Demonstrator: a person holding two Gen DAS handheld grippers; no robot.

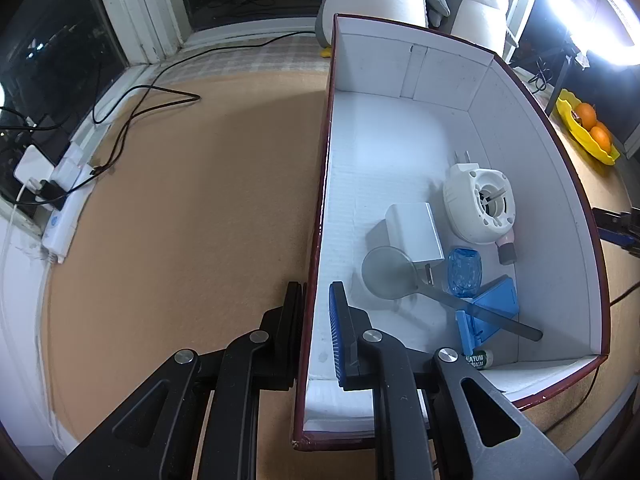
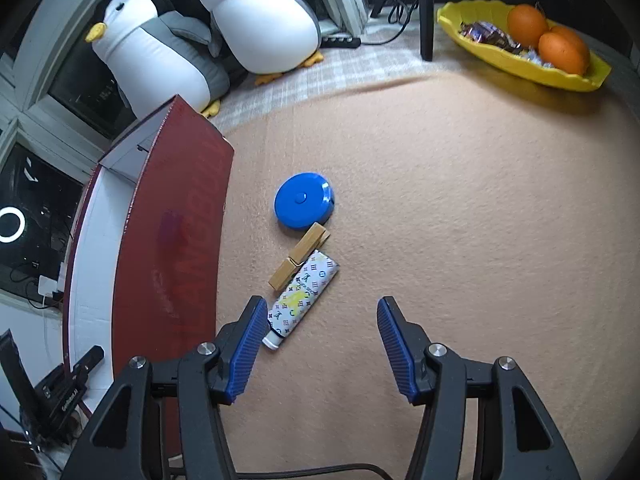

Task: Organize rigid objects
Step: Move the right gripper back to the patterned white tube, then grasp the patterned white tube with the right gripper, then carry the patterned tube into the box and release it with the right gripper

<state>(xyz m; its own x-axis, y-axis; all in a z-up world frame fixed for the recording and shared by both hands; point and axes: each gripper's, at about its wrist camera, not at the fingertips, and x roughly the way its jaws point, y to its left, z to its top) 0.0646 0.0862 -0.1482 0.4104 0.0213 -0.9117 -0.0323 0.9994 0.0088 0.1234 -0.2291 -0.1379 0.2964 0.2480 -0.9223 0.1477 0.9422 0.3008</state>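
Note:
My left gripper (image 1: 316,320) is shut on the left wall of the red box (image 1: 320,216), one finger outside, one inside. In the box lie a white round device (image 1: 480,204), a white charger (image 1: 414,232), a grey magnifier (image 1: 386,267), a blue wrapped piece (image 1: 464,272), a blue plastic part (image 1: 490,312) and a small green-labelled tube (image 1: 480,359). My right gripper (image 2: 320,344) is open and empty above the mat. Just ahead of it lie a patterned lighter (image 2: 304,298), a wooden clothespin (image 2: 299,256) and a blue round tape measure (image 2: 303,201), right of the box (image 2: 176,240).
Two plush penguins (image 2: 264,20) sit behind the box. A yellow bowl with oranges (image 2: 524,40) stands at the far right of the tan mat (image 2: 460,220). A power strip with plugs (image 1: 60,184) and black cables (image 1: 132,108) lie at the left edge.

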